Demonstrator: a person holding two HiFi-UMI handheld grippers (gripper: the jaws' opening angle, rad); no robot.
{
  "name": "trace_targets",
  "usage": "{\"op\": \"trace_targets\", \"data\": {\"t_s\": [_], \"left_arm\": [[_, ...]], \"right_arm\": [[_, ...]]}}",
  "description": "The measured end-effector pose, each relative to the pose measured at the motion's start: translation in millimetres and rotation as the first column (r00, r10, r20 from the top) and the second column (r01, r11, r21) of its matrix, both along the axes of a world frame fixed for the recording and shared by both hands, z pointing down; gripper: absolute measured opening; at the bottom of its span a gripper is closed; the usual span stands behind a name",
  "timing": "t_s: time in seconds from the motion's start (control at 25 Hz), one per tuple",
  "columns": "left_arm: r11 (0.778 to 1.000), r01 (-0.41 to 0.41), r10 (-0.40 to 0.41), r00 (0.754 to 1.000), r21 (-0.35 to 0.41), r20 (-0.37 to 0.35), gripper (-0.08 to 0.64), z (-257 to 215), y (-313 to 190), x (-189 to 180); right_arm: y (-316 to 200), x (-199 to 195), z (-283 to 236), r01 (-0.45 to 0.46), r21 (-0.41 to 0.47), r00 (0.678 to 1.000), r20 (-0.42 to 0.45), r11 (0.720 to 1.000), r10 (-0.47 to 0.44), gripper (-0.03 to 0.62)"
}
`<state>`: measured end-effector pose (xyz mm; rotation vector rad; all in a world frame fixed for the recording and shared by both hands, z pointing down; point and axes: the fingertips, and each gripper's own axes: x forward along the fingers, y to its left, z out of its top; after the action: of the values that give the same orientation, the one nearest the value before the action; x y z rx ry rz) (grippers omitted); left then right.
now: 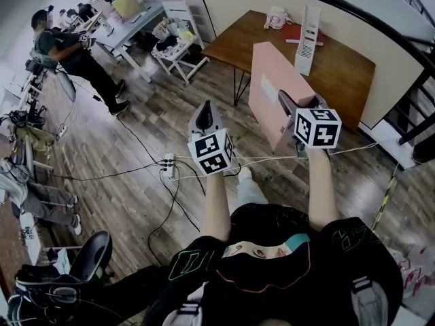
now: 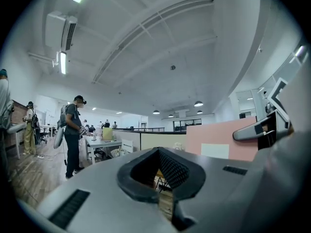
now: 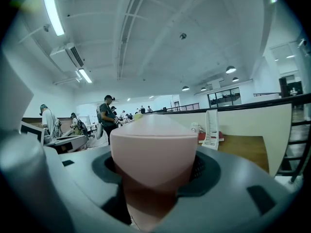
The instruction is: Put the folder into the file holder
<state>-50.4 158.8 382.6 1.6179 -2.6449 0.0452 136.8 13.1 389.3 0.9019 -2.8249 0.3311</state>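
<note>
Head view looks steeply down past my arms at a plank floor (image 1: pixel 136 155). A brown wooden table (image 1: pixel 340 66) stands ahead of me and to my right. Between me and that table the pink folder (image 1: pixel 268 94) is up in the air, standing on a long edge, tilted a little and clear of the tabletop. My right gripper (image 1: pixel 284 102) holds it near its closer end. In the right gripper view my jaws are spread around the thick pink edge and pinch it from both sides, so that it fills the gap between them. The white file holder (image 1: pixel 309 39) stands upright on the table, well apart from the folder. A flat red thing (image 1: pixel 293 32) lies at the holder's far end; whether it runs under the holder I cannot tell. My left gripper (image 1: pixel 204 111) is raised near the right one and touches nothing. In the left gripper view its jaws are pressed together at the tips, with nothing between them, and the folder shows off to the right.
</note>
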Motion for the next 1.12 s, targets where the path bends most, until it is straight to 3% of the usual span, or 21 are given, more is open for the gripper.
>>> {"op": "trace_targets", "data": {"t_s": [0.16, 0.52, 0.72, 0.96, 1.12], "left_arm": [[1.000, 0.009, -0.009, 0.999, 0.010, -0.035, -0.002, 11, -24, -31], [0.997, -0.073, 0.073, 0.996, -0.009, -0.050, -0.002, 26, -136, -86], [0.998, -0.040, 0.036, 0.996, -0.054, -0.078, -0.002, 39, -176, -162], [0.998, 0.015, -0.020, 0.997, -0.063, -0.078, -0.002, 31, -219, -267], [0.998, 0.024, -0.030, 0.995, -0.060, -0.096, -0.002, 32, -247, -305]], "right_arm": [[-18, -22, 11, 0.008, -0.006, 1.000, -0.007, 1.000, -0.008, 0.284], [-119, -65, 13, -0.088, -0.006, 0.996, -0.010, 0.996, 0.088, 0.284], [-177, -125, 15, -0.110, -0.028, 0.994, -0.005, 0.994, 0.110, 0.284], [-238, -227, 0, -0.098, -0.038, 0.994, 0.039, 0.994, 0.099, 0.284], [-264, -276, -7, -0.061, -0.024, 0.997, 0.037, 0.998, 0.061, 0.284]]}}
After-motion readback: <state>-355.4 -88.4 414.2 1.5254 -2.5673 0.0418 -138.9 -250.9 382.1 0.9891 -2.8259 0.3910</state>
